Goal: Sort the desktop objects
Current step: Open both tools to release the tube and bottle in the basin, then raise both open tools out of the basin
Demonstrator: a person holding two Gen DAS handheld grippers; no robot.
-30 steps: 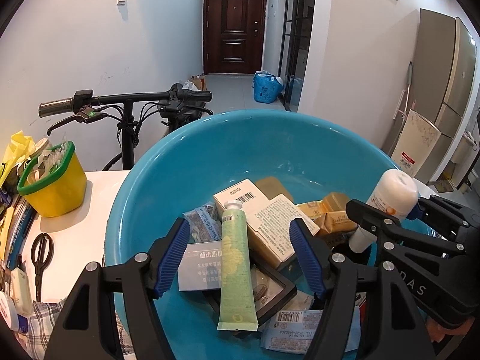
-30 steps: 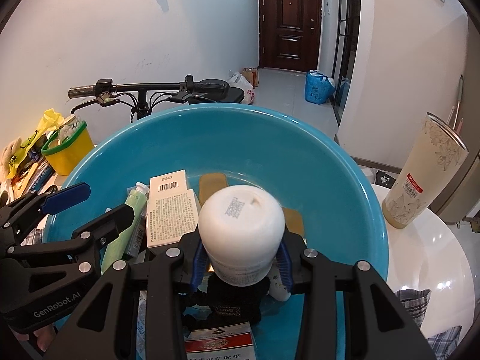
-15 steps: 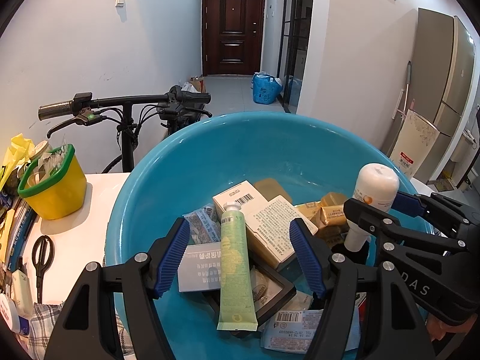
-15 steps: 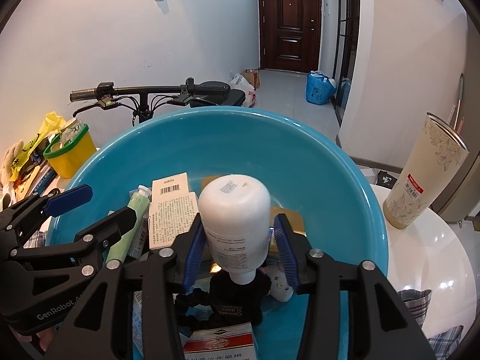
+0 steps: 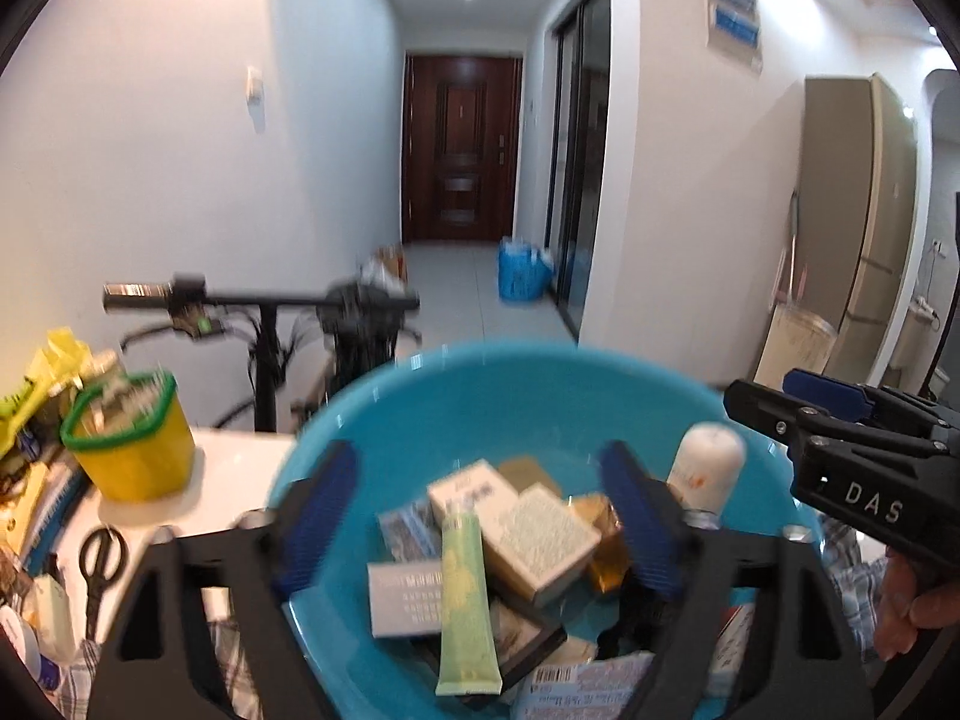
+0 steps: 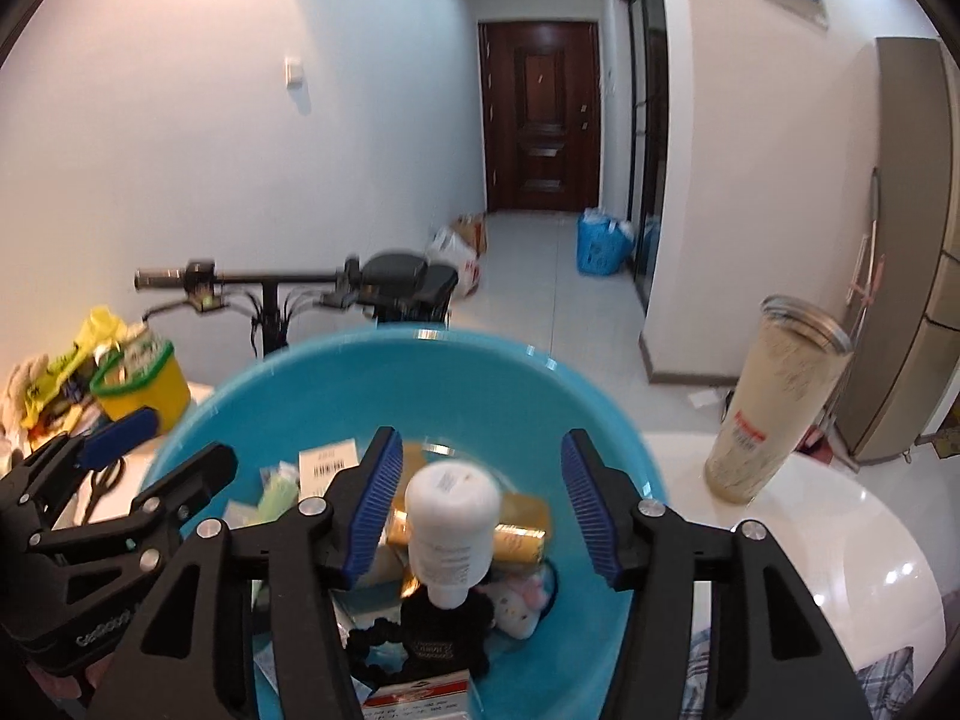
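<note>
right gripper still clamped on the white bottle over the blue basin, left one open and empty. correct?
Not quite: the right gripper is open. In the right wrist view its fingers stand clear on both sides of the white bottle, which rests inverted among the items in the blue basin. The rest holds: the left gripper is open and empty.

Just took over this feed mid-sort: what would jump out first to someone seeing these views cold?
The big blue basin fills the middle of both views, heaped with boxes, a green tube and packets. A white bottle stands upside down in that heap, between the open fingers of the right gripper, untouched by either. Off to the right, a tall patterned cup stands on the white table.
</note>
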